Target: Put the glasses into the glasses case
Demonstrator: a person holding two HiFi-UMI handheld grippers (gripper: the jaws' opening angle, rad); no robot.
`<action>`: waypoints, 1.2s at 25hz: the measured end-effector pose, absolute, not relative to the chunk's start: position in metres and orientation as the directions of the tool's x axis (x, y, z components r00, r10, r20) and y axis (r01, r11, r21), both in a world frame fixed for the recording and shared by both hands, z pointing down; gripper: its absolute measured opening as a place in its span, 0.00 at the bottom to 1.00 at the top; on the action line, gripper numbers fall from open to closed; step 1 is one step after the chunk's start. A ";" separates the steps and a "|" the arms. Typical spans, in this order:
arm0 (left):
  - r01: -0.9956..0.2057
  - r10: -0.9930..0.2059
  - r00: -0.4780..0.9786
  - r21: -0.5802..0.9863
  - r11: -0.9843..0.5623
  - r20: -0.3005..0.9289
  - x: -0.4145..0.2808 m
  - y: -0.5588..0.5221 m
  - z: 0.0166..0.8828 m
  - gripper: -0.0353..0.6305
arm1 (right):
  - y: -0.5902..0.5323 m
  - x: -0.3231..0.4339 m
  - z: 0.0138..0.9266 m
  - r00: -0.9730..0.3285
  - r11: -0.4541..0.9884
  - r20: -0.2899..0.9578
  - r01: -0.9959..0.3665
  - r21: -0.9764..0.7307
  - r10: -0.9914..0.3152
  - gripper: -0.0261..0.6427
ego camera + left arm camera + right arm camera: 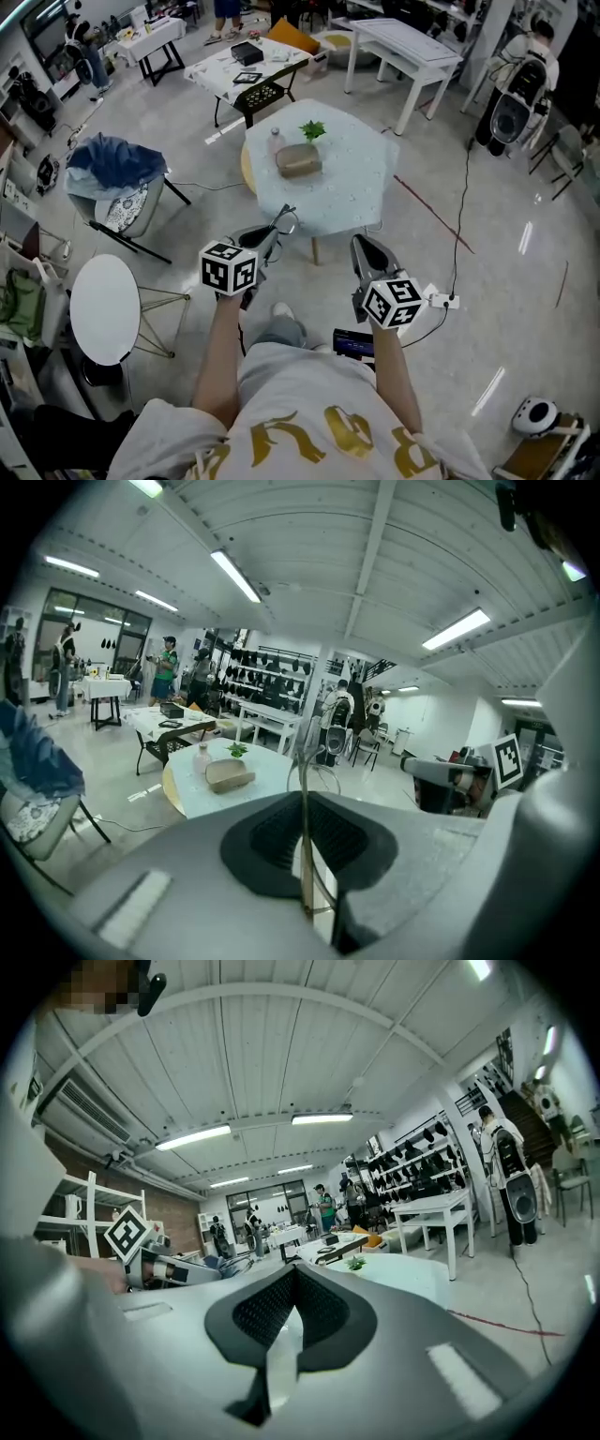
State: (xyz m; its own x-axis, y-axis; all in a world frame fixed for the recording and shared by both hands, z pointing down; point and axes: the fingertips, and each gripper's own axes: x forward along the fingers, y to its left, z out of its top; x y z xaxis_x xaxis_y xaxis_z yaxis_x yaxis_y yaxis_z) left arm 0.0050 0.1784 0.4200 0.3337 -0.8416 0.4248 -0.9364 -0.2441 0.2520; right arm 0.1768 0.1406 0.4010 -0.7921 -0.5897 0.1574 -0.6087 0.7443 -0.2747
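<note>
The thin wire-framed glasses [284, 221] stick up from my left gripper [270, 236], which is shut on them. In the left gripper view the glasses [304, 761] stand edge-on between the closed jaws of the left gripper [305, 860]. The tan glasses case [298, 161] lies closed on the round pale table [352, 187] ahead, well beyond both grippers; it also shows as the case [230, 775]. My right gripper [365, 247] is held beside the left, shut and holding nothing, and appears as the right gripper [279, 1358] in its own view.
On the table a small bottle [275, 139] and a green plant [312, 129] stand behind the case. A chair with blue cloth [117, 169] and a small round white table [105, 307] are on the left. White tables [403, 47] and people are farther off.
</note>
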 end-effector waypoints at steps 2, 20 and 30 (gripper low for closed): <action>-0.945 -0.842 0.317 0.222 -0.241 0.435 0.003 0.176 0.422 0.07 | 0.138 0.177 0.402 -0.791 0.743 0.159 -0.611 -0.275 -0.591 0.07; -0.919 -0.765 0.395 0.211 -0.334 0.508 -0.093 -0.005 0.479 0.07 | -0.016 0.079 0.455 -0.713 0.651 0.285 -0.701 -0.292 -0.640 0.07; -0.840 -0.648 0.503 0.146 -0.523 0.572 -0.130 -0.115 0.511 0.07 | -0.093 0.030 0.475 -0.581 0.518 0.377 -0.814 -0.262 -0.721 0.07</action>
State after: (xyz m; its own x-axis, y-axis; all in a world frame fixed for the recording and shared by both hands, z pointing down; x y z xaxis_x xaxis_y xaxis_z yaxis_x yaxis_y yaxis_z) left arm -0.1301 -0.1146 0.5106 0.5026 -0.6480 0.5722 -0.8399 -0.5228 0.1457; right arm 0.0302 -0.0927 0.4749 -0.5810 -0.7214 0.3769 -0.8139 0.5185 -0.2623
